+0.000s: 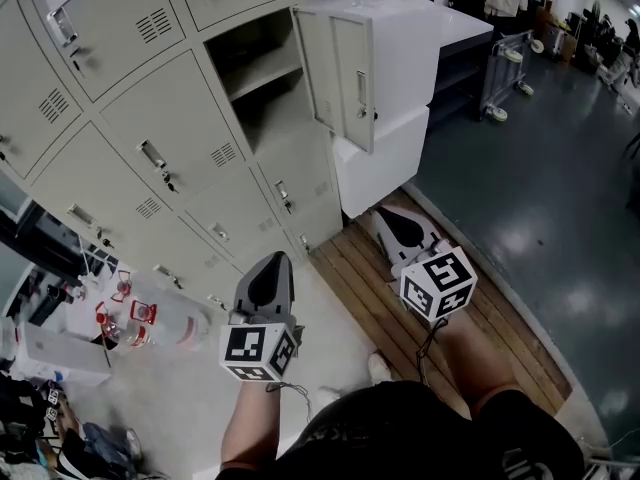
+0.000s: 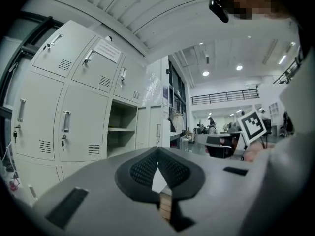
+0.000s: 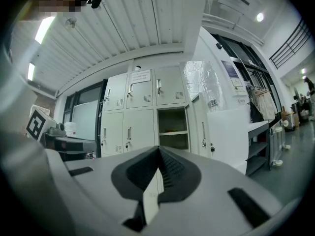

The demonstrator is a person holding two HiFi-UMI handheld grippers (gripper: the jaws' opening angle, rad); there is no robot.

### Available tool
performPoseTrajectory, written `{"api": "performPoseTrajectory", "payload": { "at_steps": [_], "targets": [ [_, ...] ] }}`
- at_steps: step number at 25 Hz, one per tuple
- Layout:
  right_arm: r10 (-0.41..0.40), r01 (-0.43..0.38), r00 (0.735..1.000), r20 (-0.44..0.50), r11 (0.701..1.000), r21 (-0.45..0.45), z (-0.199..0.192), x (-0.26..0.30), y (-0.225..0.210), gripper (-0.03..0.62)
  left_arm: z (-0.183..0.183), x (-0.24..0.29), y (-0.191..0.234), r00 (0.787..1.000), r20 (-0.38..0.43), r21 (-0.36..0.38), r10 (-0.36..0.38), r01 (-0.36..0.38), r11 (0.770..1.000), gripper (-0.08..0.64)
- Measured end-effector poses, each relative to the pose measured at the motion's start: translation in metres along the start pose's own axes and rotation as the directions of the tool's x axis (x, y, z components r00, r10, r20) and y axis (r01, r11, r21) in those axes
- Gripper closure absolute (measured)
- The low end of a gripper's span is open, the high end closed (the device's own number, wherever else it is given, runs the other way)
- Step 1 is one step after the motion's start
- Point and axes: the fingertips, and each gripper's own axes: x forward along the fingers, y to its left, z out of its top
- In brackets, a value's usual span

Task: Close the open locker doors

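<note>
only the head view shows the slatted wooden platform (image 1: 350, 268) underfoot, while both gripper views look up at the smooth grey metal lockers (image 3: 128, 127), whose open locker doors (image 1: 350, 78) hang at far right; left gripper (image 1: 272, 265) and right gripper (image 1: 388, 218), held low on bare forearms, are clenched empty.
</note>
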Motion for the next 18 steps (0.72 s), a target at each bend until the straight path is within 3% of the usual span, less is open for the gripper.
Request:
{"api": "performPoseTrajectory", "payload": {
  "at_steps": [18],
  "targets": [
    [0.073,-0.073,0.997,0.024,0.997,-0.016,0.008,0.025,-0.077,0.592,0.003,0.062,-0.027,0.997,0.025,0.003,0.074,-0.074,0.997,0.555]
  ]
}}
